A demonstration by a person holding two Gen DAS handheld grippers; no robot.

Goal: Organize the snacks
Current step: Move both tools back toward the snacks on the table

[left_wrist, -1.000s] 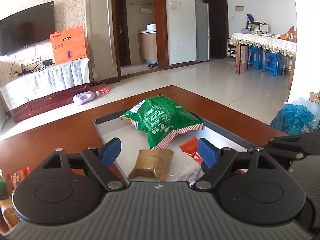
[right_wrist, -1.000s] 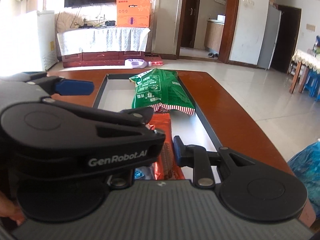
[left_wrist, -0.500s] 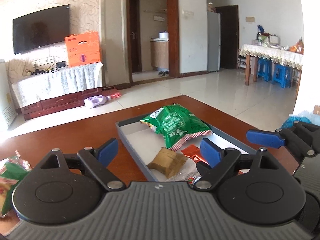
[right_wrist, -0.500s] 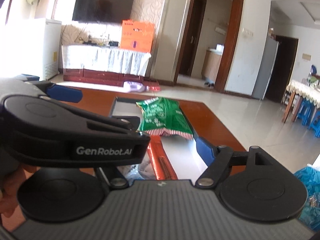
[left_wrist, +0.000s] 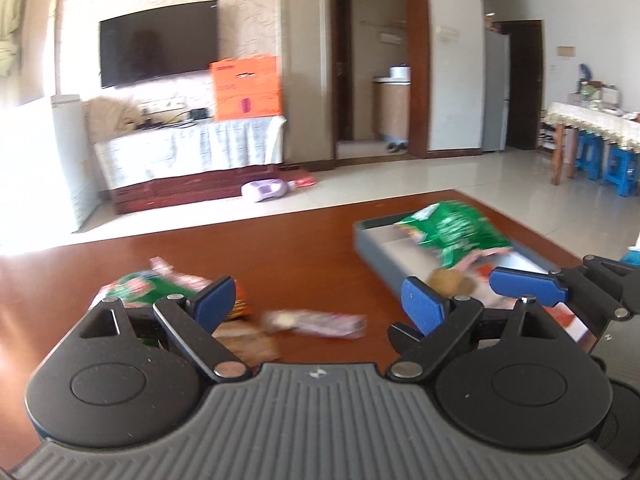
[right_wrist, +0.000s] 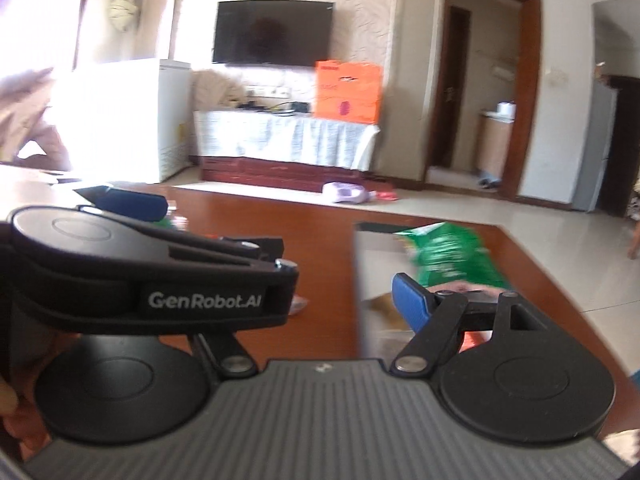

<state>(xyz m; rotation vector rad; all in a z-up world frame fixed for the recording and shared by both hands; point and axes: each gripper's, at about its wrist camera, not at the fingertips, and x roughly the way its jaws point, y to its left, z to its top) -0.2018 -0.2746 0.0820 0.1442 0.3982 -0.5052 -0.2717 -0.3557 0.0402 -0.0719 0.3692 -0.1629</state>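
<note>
My left gripper [left_wrist: 318, 302] hangs open over the brown table [left_wrist: 300, 248], with nothing between its blue pads. Below it lie a pale wrapped snack [left_wrist: 316, 322], a brown packet [left_wrist: 246, 344] and a green pack [left_wrist: 140, 292]. The grey tray [left_wrist: 372, 248] at the right holds a large green bag [left_wrist: 452, 232] and a brown packet [left_wrist: 448, 280]. My right gripper [right_wrist: 320, 304] is open and empty beside the tray [right_wrist: 360, 280]. Its left finger is hidden behind the left gripper's body [right_wrist: 152, 276]. An orange packet [right_wrist: 472, 338] lies in the tray under its right finger.
The table's far edge drops to a tiled floor with a purple bottle [left_wrist: 266, 191]. A cloth-covered TV stand [left_wrist: 192, 152] stands beyond. A dining table with blue stools [left_wrist: 616, 168] is at far right. A hand [right_wrist: 8, 400] shows at the lower left.
Both grippers have swung left, away from the tray. The right jaws have opened off the orange packet. Loose snacks on the table have come into the left wrist view.
</note>
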